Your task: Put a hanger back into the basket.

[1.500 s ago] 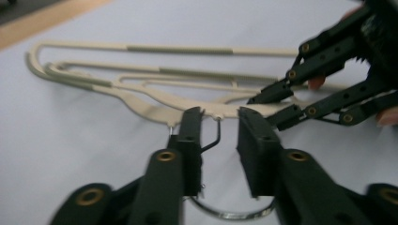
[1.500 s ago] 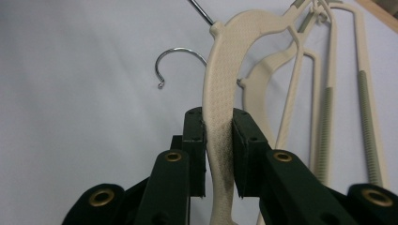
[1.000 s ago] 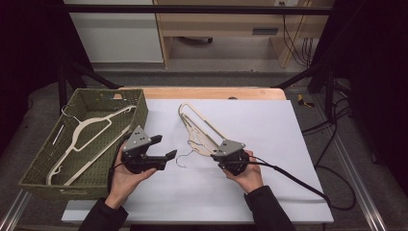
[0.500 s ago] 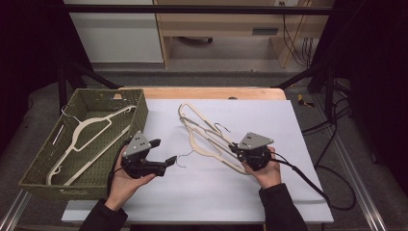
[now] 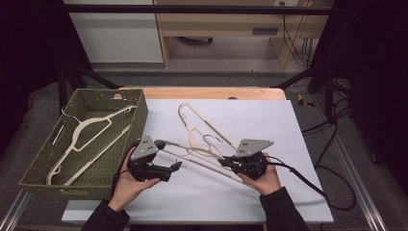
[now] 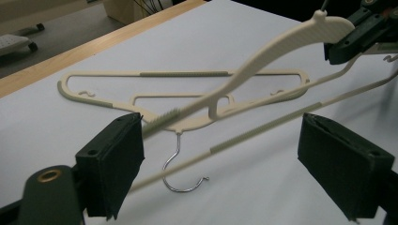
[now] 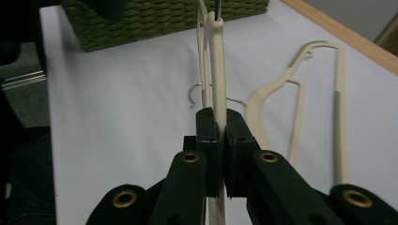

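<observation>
Tongs update: my right tongs point(image 5: 226, 162) are clamped on the cream plastic hanger point(image 5: 192, 153), lifted off the white desk point(image 5: 269, 125) since a second ago, long axis running across toward my left tongs point(image 5: 177, 166), which just opened wide around its arm.

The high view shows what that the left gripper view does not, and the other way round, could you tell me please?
High view: a basket with a basket hanger inside, plus the left hand and right hand.

Left gripper view: close up, the left gripper has its fingers open, having just been opening. The raised hanger's arm and bar run between them.

Both: the raised hanger, the right gripper shut on it, and the flat hanger on the table.
</observation>
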Demonstrator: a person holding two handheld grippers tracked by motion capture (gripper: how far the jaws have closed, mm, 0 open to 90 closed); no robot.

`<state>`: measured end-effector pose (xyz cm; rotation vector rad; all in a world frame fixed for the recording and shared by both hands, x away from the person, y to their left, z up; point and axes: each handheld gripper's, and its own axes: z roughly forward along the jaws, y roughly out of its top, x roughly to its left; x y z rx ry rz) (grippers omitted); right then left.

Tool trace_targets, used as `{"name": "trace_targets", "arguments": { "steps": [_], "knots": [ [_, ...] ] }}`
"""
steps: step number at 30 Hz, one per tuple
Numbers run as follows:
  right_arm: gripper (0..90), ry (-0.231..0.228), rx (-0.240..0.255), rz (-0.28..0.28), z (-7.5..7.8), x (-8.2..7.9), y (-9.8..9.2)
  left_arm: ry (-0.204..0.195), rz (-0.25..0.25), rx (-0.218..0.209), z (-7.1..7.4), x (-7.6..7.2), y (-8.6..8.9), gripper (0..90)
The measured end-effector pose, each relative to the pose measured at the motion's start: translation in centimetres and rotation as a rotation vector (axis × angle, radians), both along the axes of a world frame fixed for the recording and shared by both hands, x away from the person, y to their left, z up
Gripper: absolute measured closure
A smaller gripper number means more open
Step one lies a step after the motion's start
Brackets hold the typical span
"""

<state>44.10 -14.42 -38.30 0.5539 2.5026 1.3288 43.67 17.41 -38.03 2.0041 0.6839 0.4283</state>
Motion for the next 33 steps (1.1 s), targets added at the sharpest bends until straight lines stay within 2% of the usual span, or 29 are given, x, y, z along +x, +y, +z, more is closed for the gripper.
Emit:
{"name": "trace_targets", "arguments": {
  "steps": [5,8,13,20,25,27,30,33],
  "knots": [
    [87.1,0.028,0.007,0.079,0.1,-0.7,1.4,0.017,-0.047,0.019,-0.4,-0.1,-0.7,21.2],
    [87.1,0.035,0.008,0.116,0.1,-1.0,1.9,0.015,-0.077,0.050,-0.6,-0.3,-1.3,25.7],
    [87.1,0.040,0.003,0.155,0.2,-1.4,2.4,0.029,-0.126,0.077,-1.1,-0.5,-1.9,41.9],
    [87.1,0.062,-0.004,0.182,0.0,-1.4,2.6,0.039,-0.170,0.078,-1.1,-0.7,-2.1,65.3],
    [86.4,0.074,-0.006,0.190,0.0,-1.2,2.5,0.035,-0.191,0.114,-0.9,-1.1,-2.3,69.4],
    [84.5,0.063,-0.010,0.171,0.0,-1.2,2.4,0.040,-0.197,0.124,-0.8,-1.3,-2.4,72.5],
    [80.4,0.037,0.009,0.123,0.1,-1.1,2.1,0.060,-0.220,0.114,-0.7,-1.6,-2.6,78.4],
    [77.3,0.013,0.008,0.099,0.0,-1.0,1.8,0.072,-0.215,0.104,-0.6,-1.8,-2.9,80.2]
  ]
}}
